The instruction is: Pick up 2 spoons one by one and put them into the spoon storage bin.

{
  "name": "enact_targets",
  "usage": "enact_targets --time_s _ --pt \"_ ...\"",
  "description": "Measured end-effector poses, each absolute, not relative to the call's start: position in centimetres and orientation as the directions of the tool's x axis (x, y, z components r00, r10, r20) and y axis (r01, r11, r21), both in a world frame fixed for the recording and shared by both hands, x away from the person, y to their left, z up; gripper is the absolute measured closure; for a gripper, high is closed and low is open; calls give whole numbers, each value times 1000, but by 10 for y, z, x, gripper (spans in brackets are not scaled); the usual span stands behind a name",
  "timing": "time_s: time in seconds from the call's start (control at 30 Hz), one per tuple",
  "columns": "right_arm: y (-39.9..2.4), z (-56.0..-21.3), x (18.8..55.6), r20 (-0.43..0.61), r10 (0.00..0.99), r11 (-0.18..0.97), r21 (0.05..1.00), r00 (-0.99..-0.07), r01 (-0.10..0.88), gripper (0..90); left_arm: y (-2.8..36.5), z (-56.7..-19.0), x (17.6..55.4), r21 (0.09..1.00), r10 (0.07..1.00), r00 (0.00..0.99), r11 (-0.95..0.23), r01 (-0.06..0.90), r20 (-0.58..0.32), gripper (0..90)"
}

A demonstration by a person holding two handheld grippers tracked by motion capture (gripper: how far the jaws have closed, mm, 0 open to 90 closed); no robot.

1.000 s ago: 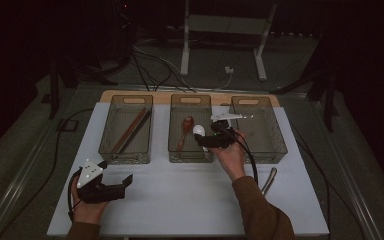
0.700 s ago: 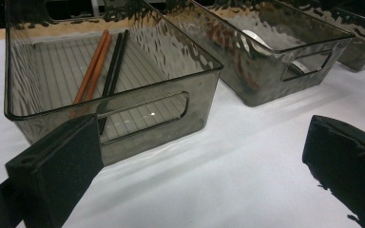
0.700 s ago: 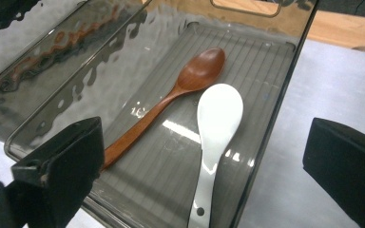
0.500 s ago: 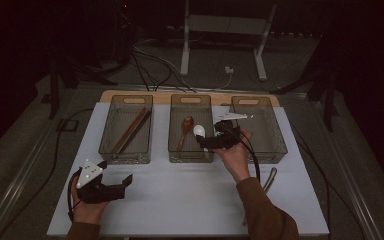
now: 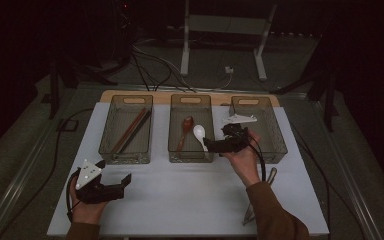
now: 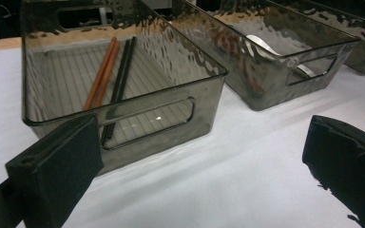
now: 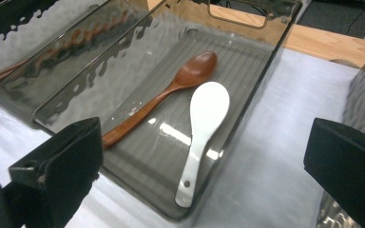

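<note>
My right gripper (image 5: pixel 215 145) gapes wide, jaws just opened, empty; white spoon (image 7: pixel 203 130) lies in the middle bin (image 5: pixel 190 156) beside the wooden spoon (image 7: pixel 164 95). Left gripper (image 5: pixel 115 184) open near the table's front-left corner. Risk: clipping the bin's rim when withdrawing.

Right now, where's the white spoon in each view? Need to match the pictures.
High view: the white spoon lies in the middle bin, right of the brown wooden spoon, just left of the right tool.
Left gripper view: a pale glimpse through the second bin's wall, upper right.
Right gripper view: centre of the picture, bowl up, handle toward the camera.
Shared landmark: the middle bin.
</note>
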State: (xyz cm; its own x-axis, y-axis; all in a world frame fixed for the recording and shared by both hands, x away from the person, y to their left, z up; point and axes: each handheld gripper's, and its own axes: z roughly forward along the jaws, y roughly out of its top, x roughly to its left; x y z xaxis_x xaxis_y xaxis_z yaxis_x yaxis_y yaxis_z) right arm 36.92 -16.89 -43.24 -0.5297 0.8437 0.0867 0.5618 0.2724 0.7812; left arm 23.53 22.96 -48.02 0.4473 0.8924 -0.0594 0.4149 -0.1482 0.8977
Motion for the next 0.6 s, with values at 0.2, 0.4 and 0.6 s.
enact_targets --time_s 0.2,0.4,0.6 --pt "-182 -433 359 84 847 268 786 -526 558 0 234 -478 233 906 903 426 -140 398 -48 7" --pt "-196 -432 347 86 847 261 794 -525 550 0 236 -476 234 910 908 417 -138 392 -42 7" --pt "-209 -435 337 86 854 254 792 -513 555 0 237 -474 232 914 914 405 -145 379 -23 7"
